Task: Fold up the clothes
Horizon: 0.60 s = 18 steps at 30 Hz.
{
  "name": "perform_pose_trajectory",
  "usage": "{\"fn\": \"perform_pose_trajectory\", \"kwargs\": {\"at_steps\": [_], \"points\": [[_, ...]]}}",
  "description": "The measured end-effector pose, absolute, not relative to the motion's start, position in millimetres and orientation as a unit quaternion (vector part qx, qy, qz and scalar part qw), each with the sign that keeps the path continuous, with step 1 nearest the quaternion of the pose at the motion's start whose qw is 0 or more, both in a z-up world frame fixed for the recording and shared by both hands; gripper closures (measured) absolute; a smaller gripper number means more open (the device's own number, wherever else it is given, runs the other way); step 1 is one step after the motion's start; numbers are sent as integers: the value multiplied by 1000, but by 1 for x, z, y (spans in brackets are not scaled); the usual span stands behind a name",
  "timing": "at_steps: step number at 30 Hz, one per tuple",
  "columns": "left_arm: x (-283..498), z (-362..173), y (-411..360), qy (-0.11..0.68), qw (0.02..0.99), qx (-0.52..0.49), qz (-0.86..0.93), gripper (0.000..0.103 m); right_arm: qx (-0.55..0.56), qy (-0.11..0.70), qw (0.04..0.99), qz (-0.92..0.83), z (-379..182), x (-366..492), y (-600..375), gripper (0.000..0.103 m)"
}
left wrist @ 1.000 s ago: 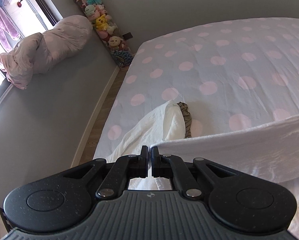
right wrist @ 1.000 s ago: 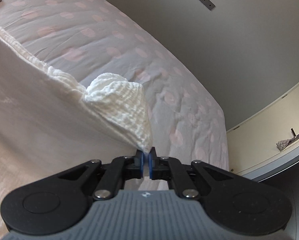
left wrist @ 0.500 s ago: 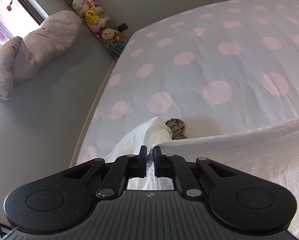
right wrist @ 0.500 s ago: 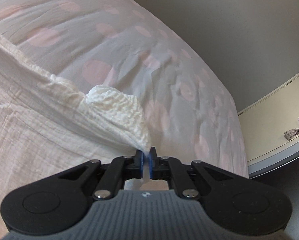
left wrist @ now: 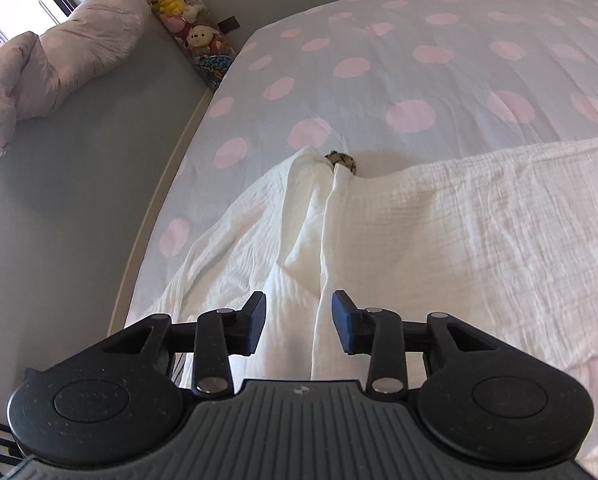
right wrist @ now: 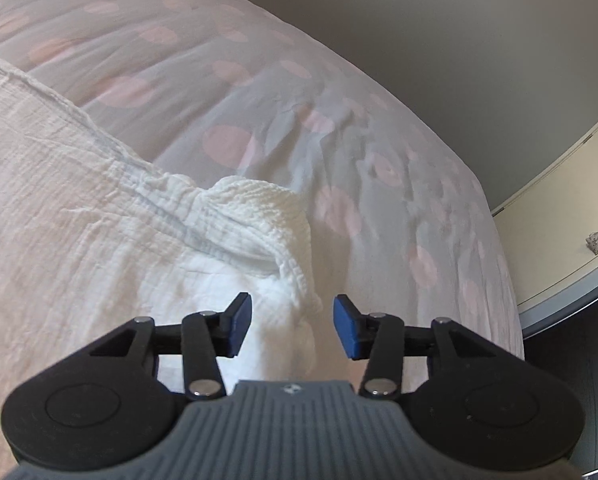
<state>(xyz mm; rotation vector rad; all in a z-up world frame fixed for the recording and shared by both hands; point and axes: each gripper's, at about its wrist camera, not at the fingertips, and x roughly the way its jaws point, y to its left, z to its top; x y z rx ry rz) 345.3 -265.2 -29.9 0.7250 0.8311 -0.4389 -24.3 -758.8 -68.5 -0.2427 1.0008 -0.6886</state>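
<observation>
A white crinkled garment (left wrist: pixel 439 232) lies spread on the polka-dot bed (left wrist: pixel 379 80). In the left wrist view its folded corner runs up between the pads, and a small patterned scrap (left wrist: pixel 343 159) peeks out at its far edge. My left gripper (left wrist: pixel 298 322) hovers just over that corner with its jaws opening; the cloth lies between the pads, which do not press on it. In the right wrist view the garment (right wrist: pixel 79 208) ends in a bunched corner (right wrist: pixel 259 216). My right gripper (right wrist: pixel 293 326) is opening too, with the cloth loose between its pads.
The bed (right wrist: pixel 299 100) fills both views. To the left is a grey floor (left wrist: pixel 79 180) with a rolled pink-dotted duvet (left wrist: pixel 59 52) and a column of plush toys (left wrist: pixel 179 0) against the wall. On the right stands a cream cabinet (right wrist: pixel 559 220).
Both grippers came down toward the bed and went from shut on the garment's corners to open. The cloth, held taut and lifted before, now lies slack on the bed.
</observation>
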Motion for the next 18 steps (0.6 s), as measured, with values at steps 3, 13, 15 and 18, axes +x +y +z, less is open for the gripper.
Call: {"fn": "perform_pose_trajectory", "kwargs": {"at_steps": [3,13,15,18], "points": [[322,-25,-239,405,820,342,-215,64,-96,462,824,-314,-58,-44,-737,51],[225,-48,-192,400,760,410,-307,62,-30,445,842,-303,-35,-138,-671,48],[208,-57,-191,401,745,421,-328,61,-25,443,843,-304,-34,-160,-660,48],[188,-76,-192,396,719,451,-352,60,-17,441,841,-312,-32,-191,-646,47]]}}
